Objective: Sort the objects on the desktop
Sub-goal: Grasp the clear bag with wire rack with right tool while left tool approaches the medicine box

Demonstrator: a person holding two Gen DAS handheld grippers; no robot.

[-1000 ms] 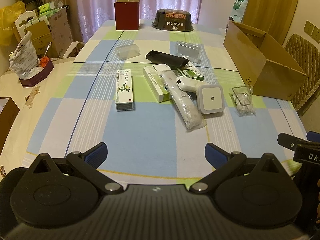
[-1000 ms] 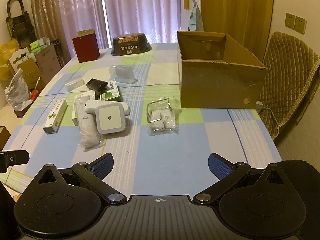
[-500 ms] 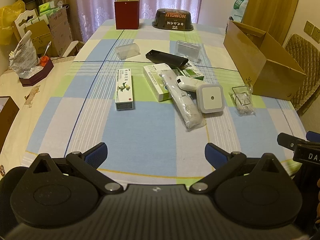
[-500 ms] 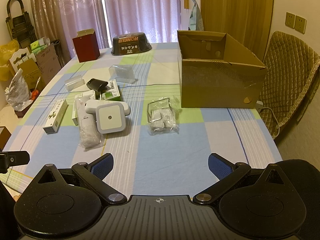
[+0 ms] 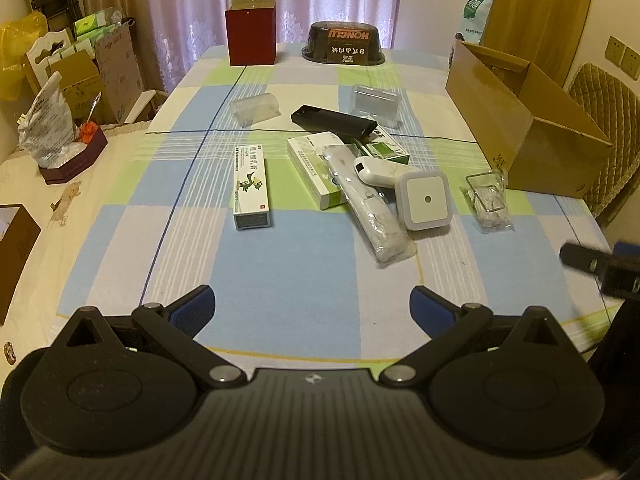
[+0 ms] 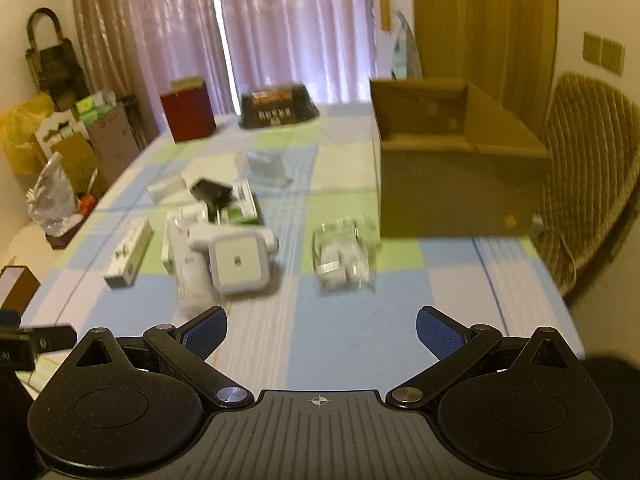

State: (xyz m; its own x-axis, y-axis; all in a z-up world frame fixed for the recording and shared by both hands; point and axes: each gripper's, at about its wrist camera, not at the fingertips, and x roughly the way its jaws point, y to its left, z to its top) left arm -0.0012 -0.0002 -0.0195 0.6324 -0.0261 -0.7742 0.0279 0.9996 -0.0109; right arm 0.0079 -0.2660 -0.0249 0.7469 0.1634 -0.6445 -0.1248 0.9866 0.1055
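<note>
Blue-tipped and wide open with nothing held, the right hand-held gripper should go slowly to the clear bag near the cardboard box on the bench.

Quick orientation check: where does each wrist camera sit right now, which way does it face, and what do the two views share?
Left wrist view: sits behind the open left tool, low over the table's near edge, facing the far curtains; the right tool pokes in at its right edge.
Right wrist view: blurred, sits behind the open right tool, further right, facing the cardboard box; the left tool shows at its left edge.
Shared: square white night light, cardboard box, red box.
</note>
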